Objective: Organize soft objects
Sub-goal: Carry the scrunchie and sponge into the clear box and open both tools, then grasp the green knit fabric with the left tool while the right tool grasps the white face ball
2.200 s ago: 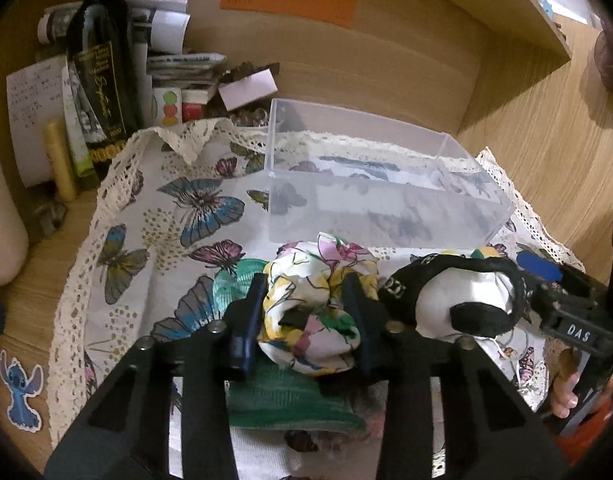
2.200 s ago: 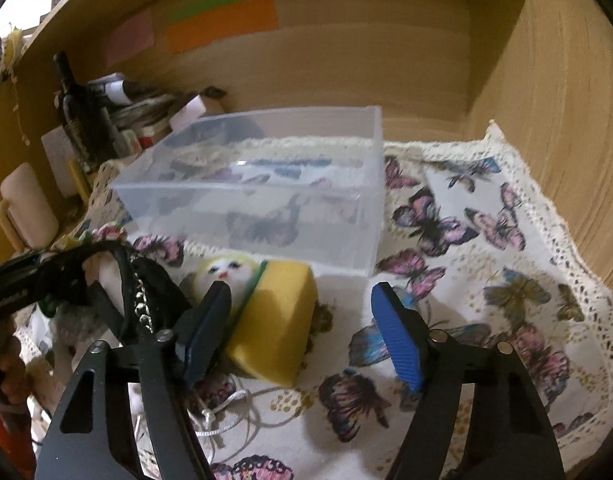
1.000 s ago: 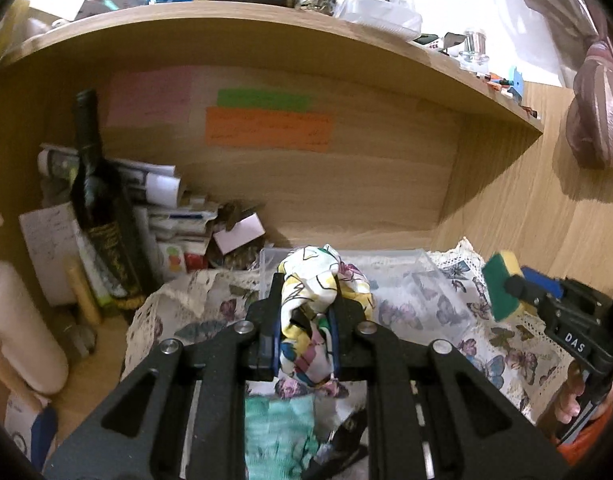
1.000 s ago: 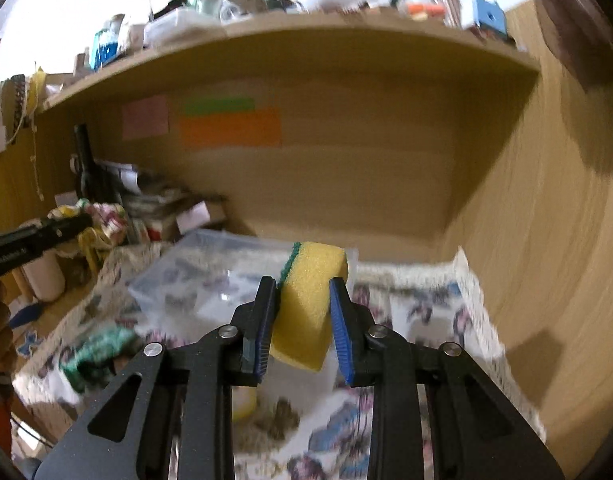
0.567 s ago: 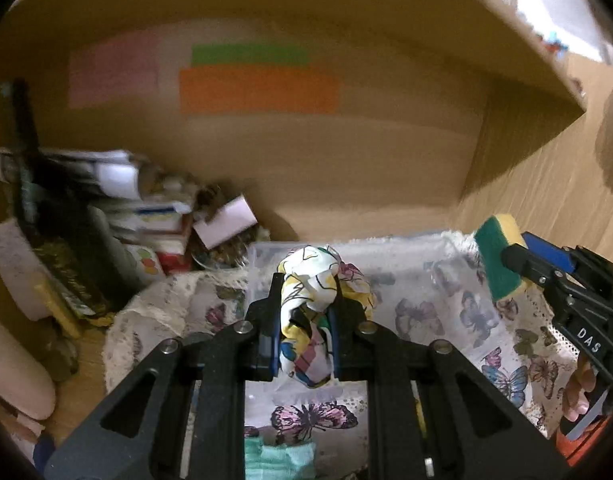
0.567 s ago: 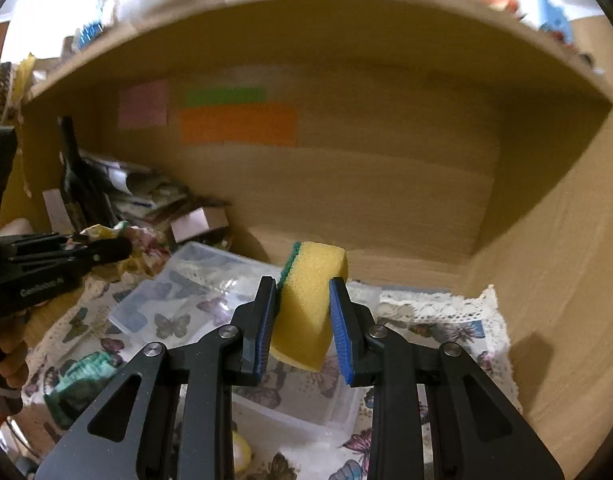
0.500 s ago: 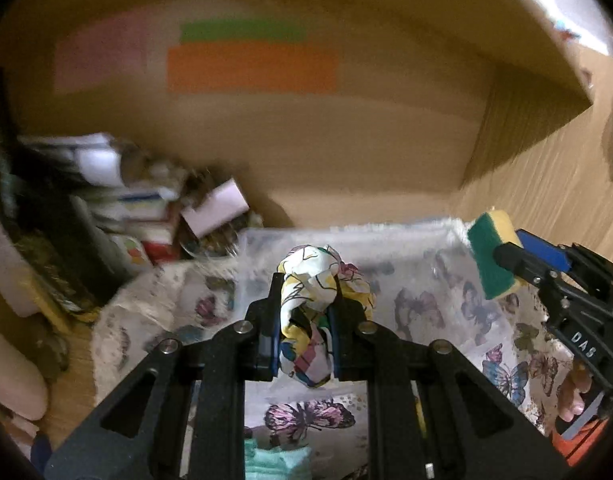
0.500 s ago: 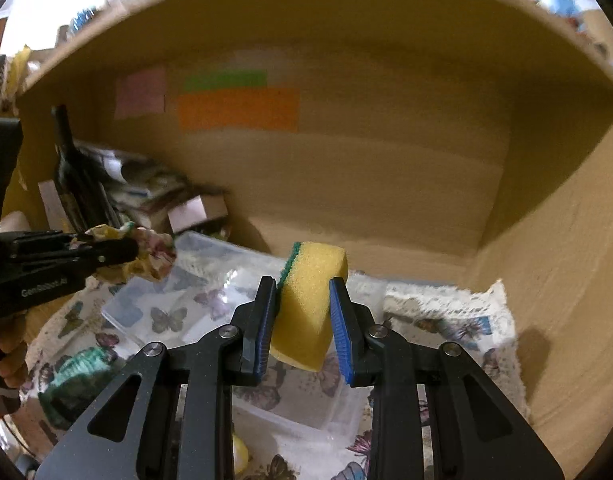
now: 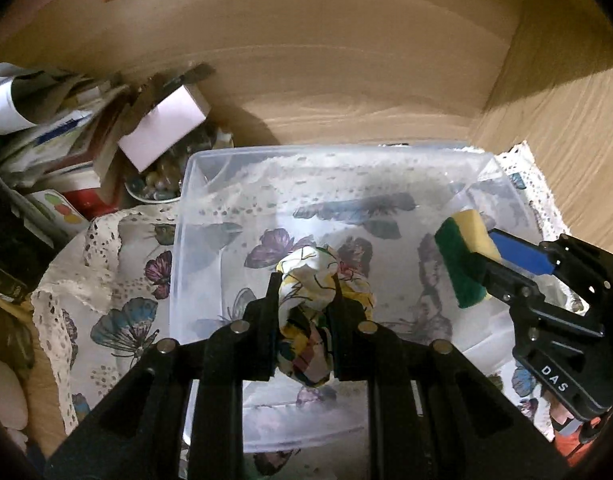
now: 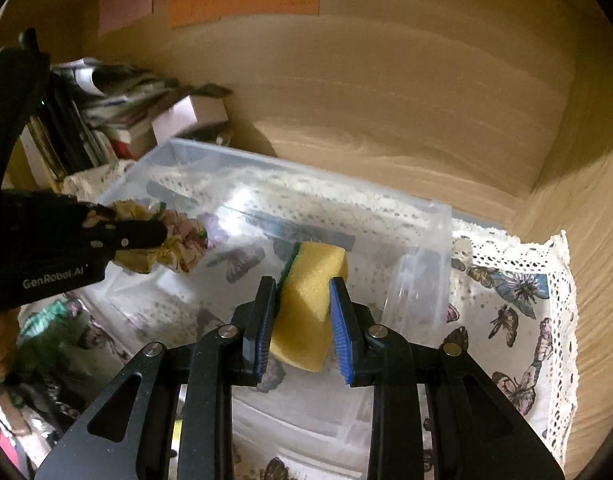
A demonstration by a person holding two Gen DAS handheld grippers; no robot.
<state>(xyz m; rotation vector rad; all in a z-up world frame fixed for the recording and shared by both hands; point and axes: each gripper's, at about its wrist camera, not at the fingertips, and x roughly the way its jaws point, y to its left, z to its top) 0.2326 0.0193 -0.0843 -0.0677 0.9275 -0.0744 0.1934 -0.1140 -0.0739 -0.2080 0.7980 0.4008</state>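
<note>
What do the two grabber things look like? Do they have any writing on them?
Both are black, with two long flat fingers joined by silver rivets. The right gripper has ribbed blue pads and white "DAS" lettering on its side. The left gripper has "GenRobot.AI" printed in white. No cables show.

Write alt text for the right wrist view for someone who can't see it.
The right claw grips a yellow sponge with a green scrub side above a clear plastic bin on a butterfly-print cloth. At left, the left claw holds a floral scrunchie over the same bin.
</note>
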